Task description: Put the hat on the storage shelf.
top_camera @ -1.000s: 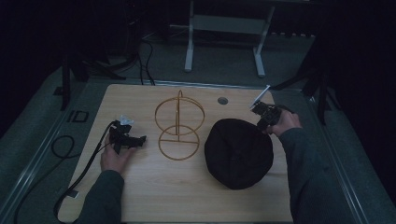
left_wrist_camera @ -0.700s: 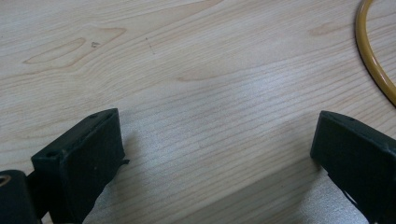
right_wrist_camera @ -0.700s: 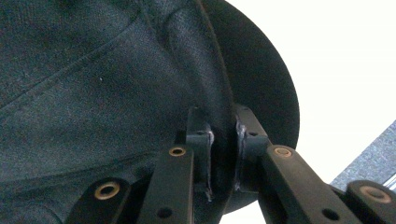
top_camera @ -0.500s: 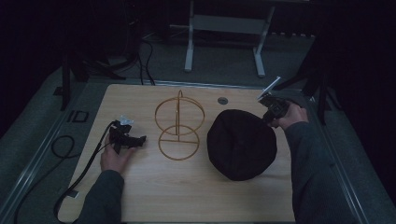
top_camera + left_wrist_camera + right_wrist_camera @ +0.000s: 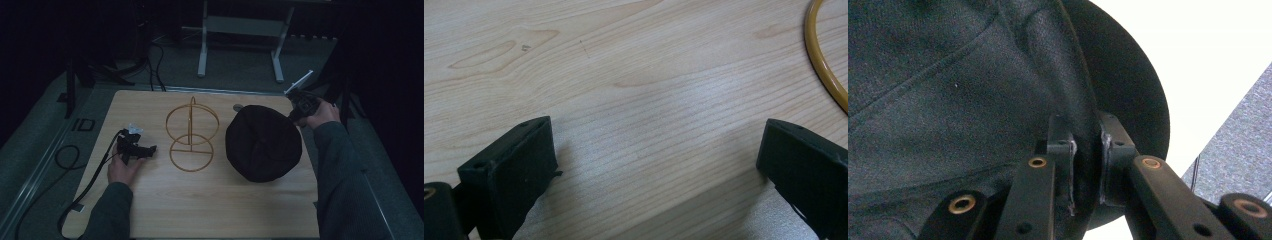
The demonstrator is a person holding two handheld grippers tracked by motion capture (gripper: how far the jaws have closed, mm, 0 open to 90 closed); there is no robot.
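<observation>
A black cloth cap (image 5: 262, 142) lies at the right of the wooden table (image 5: 200, 200), its far right edge lifted. My right gripper (image 5: 295, 112) is shut on that edge; in the right gripper view the two jaws pinch the cap's brim (image 5: 1088, 165) between them, with the dark crown (image 5: 948, 85) spreading to the left. A gold wire stand (image 5: 191, 134) of two rings on a post stands in the middle. My left gripper (image 5: 142, 150) rests on the table left of the stand, open, with bare wood between its fingers (image 5: 514, 170).
A black cable (image 5: 85, 185) trails from the left gripper off the table's left front corner. A small grey disc (image 5: 237, 106) lies near the far edge. The gold ring's rim (image 5: 824, 65) curves past the left gripper. A metal frame (image 5: 240, 45) stands on the floor beyond.
My right gripper has risen and moved toward the far right with the cap's edge in it, tilting the cap up on that side. The left gripper has stayed put.
</observation>
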